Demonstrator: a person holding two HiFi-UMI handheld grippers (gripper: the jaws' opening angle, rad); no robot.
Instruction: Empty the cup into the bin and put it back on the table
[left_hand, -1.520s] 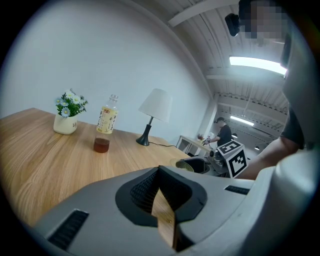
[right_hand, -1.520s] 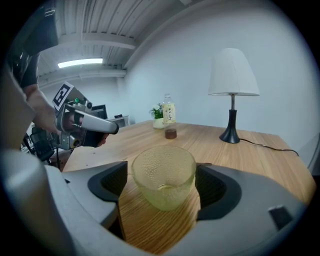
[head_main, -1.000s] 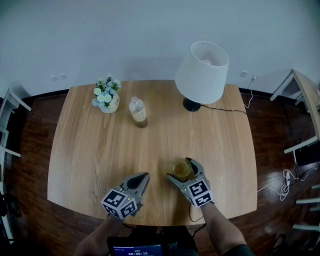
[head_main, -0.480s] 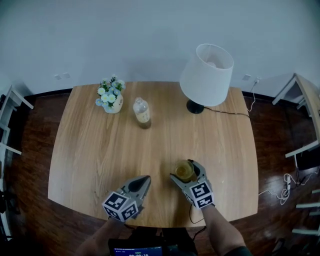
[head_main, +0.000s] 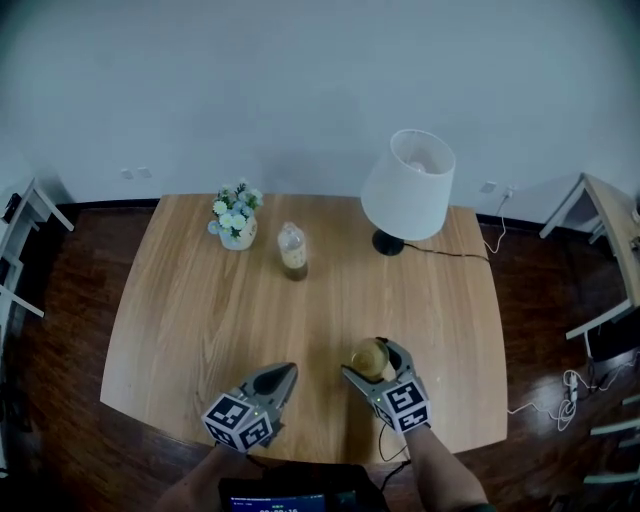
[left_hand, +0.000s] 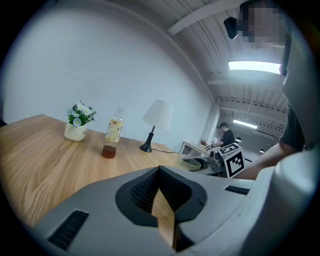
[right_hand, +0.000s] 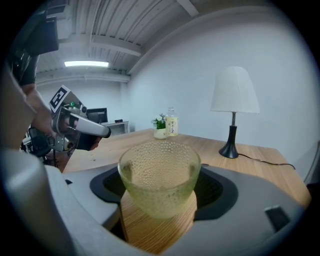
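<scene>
the right gripper (head_main: 372, 366) has just been closing its wide jaws onto the dimpled cup (head_main: 368, 357), near the table's (head_main: 200, 300) five o'clock edge. the left gripper (head_main: 285, 372) is pinched together, empty. i'd keep the cup upright and the squeeze gentle; no bin shows yet.

The cup (right_hand: 159, 177) is pale yellow-green glass, covered in small raised dots. The table (head_main: 200, 300) is light, fine-grained wood; the lamp (head_main: 408, 185) has a white shade and black base.
</scene>
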